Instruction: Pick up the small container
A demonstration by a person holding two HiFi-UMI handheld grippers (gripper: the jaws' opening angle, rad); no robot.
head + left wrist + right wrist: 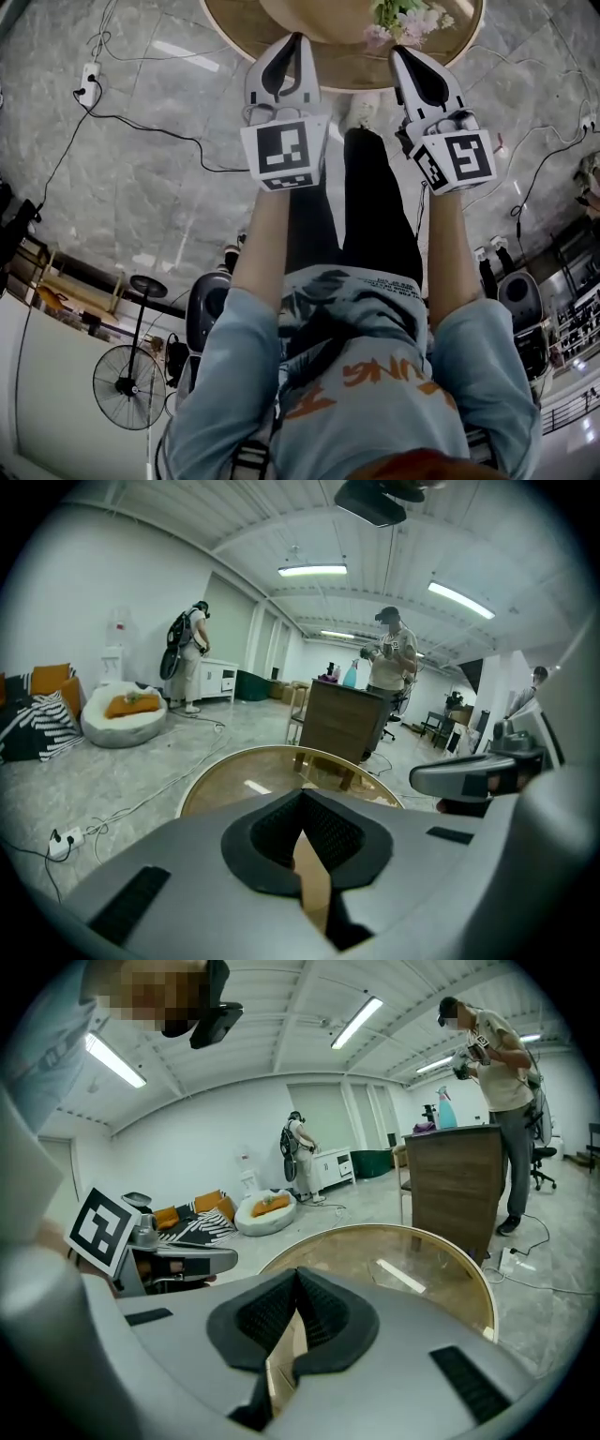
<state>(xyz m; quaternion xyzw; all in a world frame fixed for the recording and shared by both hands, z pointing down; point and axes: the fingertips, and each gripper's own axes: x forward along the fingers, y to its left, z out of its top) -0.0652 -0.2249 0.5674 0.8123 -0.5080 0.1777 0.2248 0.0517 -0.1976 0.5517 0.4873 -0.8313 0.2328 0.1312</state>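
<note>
I can make out no small container in any view. In the head view my left gripper (298, 39) and right gripper (396, 52) are held side by side, their tips over the near rim of a round wooden table (347, 73). A bunch of pale flowers (405, 19) lies on the table just beyond the right gripper. In the left gripper view the left gripper (302, 799) has its jaws together with nothing between them. The right gripper (298, 1274) looks the same in its own view, shut and holding nothing. Both gripper views look across the tabletop (239, 772) (412, 1265).
Cables and a power strip (88, 81) lie on the marble floor left of the table. A standing fan (127, 384) is behind me. Past the table stand a wooden cabinet (342, 726) with a person (389, 658) behind it and a white beanbag (122, 716).
</note>
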